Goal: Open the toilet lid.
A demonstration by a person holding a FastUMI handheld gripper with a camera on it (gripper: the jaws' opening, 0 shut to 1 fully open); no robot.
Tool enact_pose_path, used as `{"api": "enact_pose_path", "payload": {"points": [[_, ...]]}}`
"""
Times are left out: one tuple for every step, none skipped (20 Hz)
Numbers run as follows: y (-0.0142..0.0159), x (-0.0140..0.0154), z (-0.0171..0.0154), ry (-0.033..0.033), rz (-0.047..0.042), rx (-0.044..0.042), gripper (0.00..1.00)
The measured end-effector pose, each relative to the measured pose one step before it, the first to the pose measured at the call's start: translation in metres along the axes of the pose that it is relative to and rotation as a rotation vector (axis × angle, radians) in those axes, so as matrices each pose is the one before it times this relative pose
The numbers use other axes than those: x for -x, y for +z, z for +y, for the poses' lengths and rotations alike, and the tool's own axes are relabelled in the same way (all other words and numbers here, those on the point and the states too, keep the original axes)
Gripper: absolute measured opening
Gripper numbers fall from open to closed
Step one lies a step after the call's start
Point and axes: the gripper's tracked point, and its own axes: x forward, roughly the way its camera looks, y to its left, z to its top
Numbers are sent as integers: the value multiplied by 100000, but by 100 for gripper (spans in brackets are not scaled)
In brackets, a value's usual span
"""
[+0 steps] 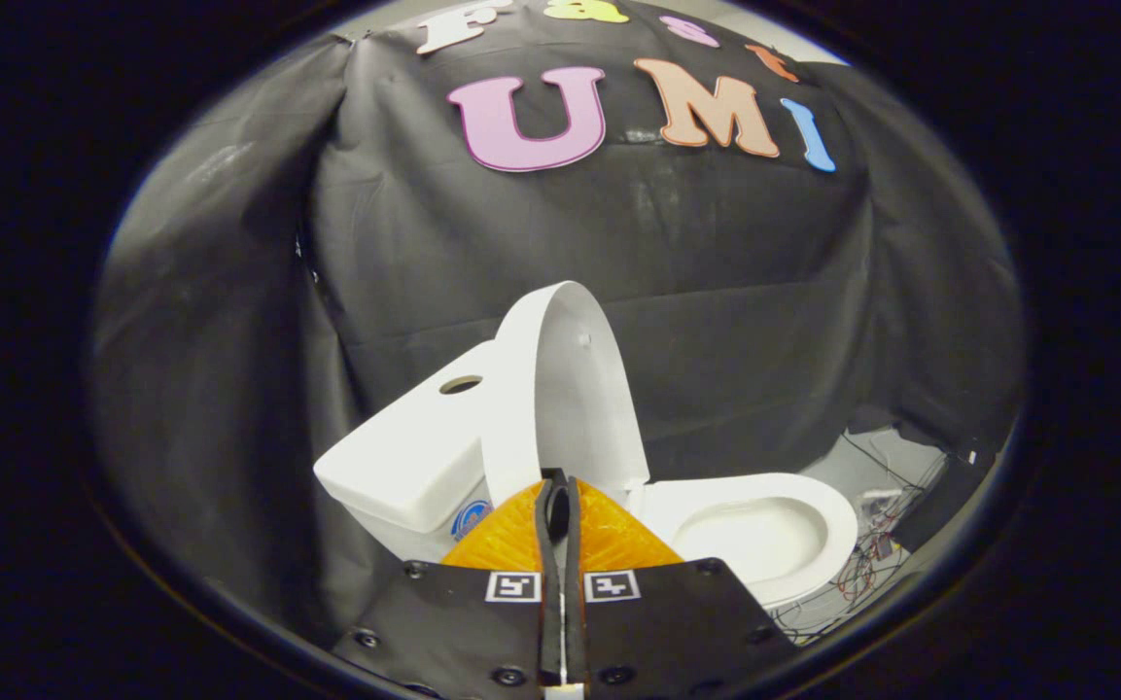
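Gripper view: fingers [558, 506] together before raised toilet lid [570, 389], black cloth wall [745, 262] behind.

White toilet lid [570, 389] stands raised upright against the tank [414, 447]

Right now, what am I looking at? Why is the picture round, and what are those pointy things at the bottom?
A person is holding a claw with two fingers, and a small camera rides on it. That camera has a bulgy lens, so the picture looks round. The two fingers are pressed together and hold nothing. Just beyond them stands a white toilet. Its lid is already up, leaning toward the tank. To one side you can see the open bowl. Some wires lie on the floor past the bowl.
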Motion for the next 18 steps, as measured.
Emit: {"api": "enact_pose_path", "payload": {"points": [[-145,-151,305,120,195,383,2],[-43,-76,308,-10,171,168,2],[-70,3,101,-328,-113,343,2],[-21,-96,560,2048,383,146,2],[-15,-18,279,254,-1219,238,10],[-95,86,166,-74,198,128,11],[-23,7,-7,-213,-1024,679,11],[63,-90,-21,-134,-19,906,11],[61,-53,421,2488,-372,322,11],[-224,57,-20,518,485,887,12],[29,91,755,3508,200,-593,18],[-78,73,5,334,270,-32,28],[-231,-72,291,1098,598,-240,38],[34,97,147,167,706,743,48],[-218,-46,191,419,836,1211,58],[-313,60,151,648,1322,1215,69],[-368,138,42,747,1232,210,79],[-88,284,306,1814,63,-1211,89]]}}
